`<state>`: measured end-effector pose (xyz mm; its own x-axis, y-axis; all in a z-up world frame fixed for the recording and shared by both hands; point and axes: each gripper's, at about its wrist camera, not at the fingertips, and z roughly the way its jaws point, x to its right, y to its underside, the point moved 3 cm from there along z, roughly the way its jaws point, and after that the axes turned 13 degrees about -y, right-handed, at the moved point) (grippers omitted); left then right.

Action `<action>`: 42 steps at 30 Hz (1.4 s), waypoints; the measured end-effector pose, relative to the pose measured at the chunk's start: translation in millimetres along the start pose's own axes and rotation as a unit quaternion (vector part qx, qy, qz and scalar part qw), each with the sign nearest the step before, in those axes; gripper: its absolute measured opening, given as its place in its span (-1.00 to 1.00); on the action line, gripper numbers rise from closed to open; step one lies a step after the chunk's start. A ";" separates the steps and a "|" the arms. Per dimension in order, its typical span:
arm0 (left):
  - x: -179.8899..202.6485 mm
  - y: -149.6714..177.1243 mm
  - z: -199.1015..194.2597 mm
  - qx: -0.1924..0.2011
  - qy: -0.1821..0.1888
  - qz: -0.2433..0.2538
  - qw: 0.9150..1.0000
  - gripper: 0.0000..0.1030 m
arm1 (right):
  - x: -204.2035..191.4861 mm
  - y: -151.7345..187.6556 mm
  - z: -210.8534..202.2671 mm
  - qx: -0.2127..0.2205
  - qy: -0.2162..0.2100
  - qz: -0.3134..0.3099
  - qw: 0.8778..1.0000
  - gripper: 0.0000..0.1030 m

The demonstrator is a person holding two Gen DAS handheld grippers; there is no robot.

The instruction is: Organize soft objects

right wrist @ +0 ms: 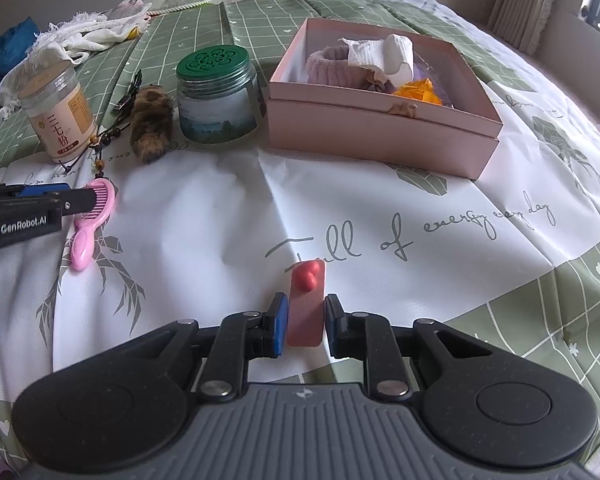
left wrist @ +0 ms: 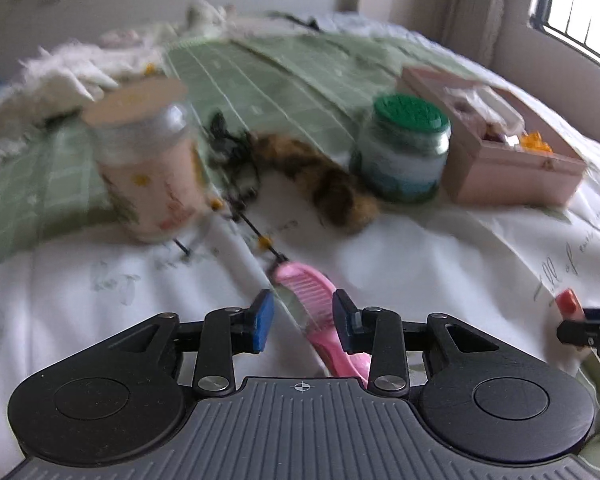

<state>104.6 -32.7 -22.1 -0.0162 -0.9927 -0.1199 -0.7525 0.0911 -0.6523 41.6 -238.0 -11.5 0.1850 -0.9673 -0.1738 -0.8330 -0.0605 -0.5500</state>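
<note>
My left gripper is open, its blue pads standing either side of a pink comb that lies on the bedspread. The left pad is clear of the comb. In the right wrist view the same gripper reaches in from the left over the comb. My right gripper is shut on a small pink slab with a red bump, low over the white sheet. A furry brown tail lies between two jars. The pink box holds a knitted band, white cloth and something orange.
A green-lidded glass jar and a beige-labelled jar stand behind the comb. A beaded black cord runs to the comb. White frayed cloth and a blue bundle lie at the far left. A window is at the right.
</note>
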 end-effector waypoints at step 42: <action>49.0 -85.8 -56.5 0.044 0.239 0.035 0.970 -0.42 | 66.5 -62.5 -106.4 0.179 -0.082 0.098 0.975 -0.77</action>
<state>131.2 -93.6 70.3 -0.3835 -0.9058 0.1801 -0.6799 0.1449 -0.7189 50.4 -324.8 98.2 0.1452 -0.8977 -0.4160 -0.6298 0.2404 -0.7386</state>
